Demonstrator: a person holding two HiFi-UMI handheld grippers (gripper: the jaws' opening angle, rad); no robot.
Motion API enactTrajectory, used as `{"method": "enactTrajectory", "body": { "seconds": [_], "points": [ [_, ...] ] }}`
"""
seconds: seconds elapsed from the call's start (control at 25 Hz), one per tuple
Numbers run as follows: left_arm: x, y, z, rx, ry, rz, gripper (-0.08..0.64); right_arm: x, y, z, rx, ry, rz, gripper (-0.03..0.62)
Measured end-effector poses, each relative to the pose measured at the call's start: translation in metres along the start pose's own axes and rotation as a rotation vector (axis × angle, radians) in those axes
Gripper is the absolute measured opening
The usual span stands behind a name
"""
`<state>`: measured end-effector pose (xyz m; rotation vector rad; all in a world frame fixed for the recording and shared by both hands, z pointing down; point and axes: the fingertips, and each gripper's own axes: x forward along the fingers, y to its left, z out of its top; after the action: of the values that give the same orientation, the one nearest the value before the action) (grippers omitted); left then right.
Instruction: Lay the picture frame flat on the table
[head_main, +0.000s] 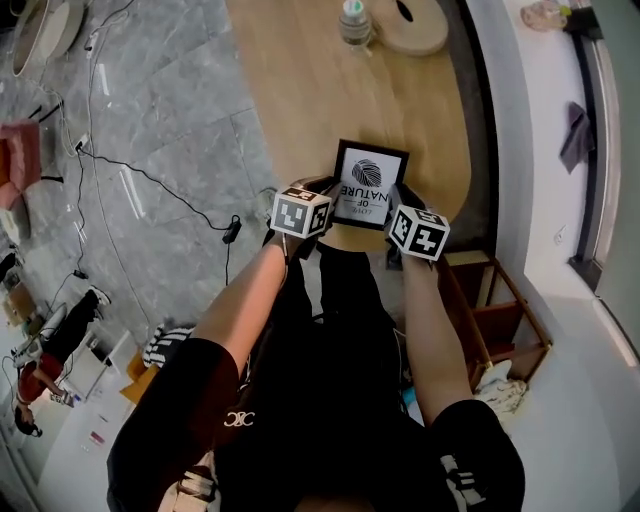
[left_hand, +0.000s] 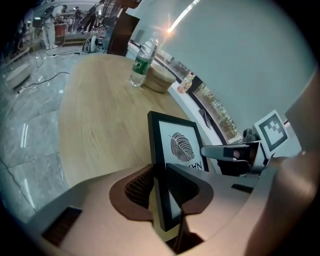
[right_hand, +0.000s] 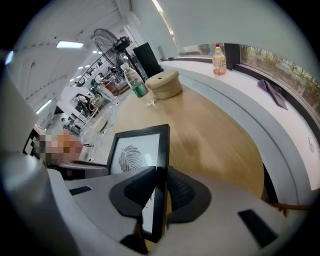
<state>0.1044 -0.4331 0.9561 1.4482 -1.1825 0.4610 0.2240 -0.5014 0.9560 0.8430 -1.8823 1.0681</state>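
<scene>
A black picture frame (head_main: 368, 184) with a leaf print and lettering stands near the wooden table's (head_main: 300, 90) front edge, held on both sides. My left gripper (head_main: 318, 190) is shut on the frame's left edge (left_hand: 156, 165), its jaws pressing front and back. On the opposite side my right gripper (head_main: 397, 205) is shut on the frame's right edge (right_hand: 161, 170). In both gripper views the frame (right_hand: 137, 150) stands roughly upright, print facing me.
A water bottle (head_main: 355, 22) and a round wooden lidded box (head_main: 410, 25) stand at the table's far end. A white ledge (head_main: 545, 120) with a small bottle (head_main: 545, 14) and a dark cloth (head_main: 577, 135) runs on the right. Wooden shelving (head_main: 500, 310) sits below right; cables (head_main: 150, 180) cross the floor.
</scene>
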Motion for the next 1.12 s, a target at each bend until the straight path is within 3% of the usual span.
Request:
{"method": "enactTrajectory", "body": {
  "seconds": [0.36,0.44,0.48,0.56,0.8,0.92,1.12],
  "points": [
    [0.044,0.036,-0.030,-0.026,0.123,0.024,0.097,0.048,-0.010,-0.029,-0.010,0.082,-0.059,0.089],
    [0.043,0.042,-0.028,-0.002,0.124,0.048,0.098,0.057,-0.008,-0.033,-0.037,0.100,-0.078,0.089],
    [0.041,0.044,-0.025,0.020,0.113,0.061,0.113,0.060,-0.008,-0.034,-0.046,0.105,-0.084,0.092],
    [0.036,0.047,-0.020,0.051,0.091,0.080,0.222,0.060,-0.008,-0.032,-0.051,0.099,-0.087,0.115],
    [-0.016,0.041,0.010,-0.002,-0.017,0.068,0.222,0.012,0.018,0.009,-0.088,-0.015,-0.105,0.131],
    [-0.067,0.028,0.036,0.023,-0.103,0.085,0.188,-0.031,0.049,0.039,-0.114,-0.115,-0.091,0.120],
    [-0.182,-0.017,0.086,0.109,-0.284,0.112,0.067,-0.133,0.114,0.091,-0.146,-0.316,-0.071,0.074]
  ]
}}
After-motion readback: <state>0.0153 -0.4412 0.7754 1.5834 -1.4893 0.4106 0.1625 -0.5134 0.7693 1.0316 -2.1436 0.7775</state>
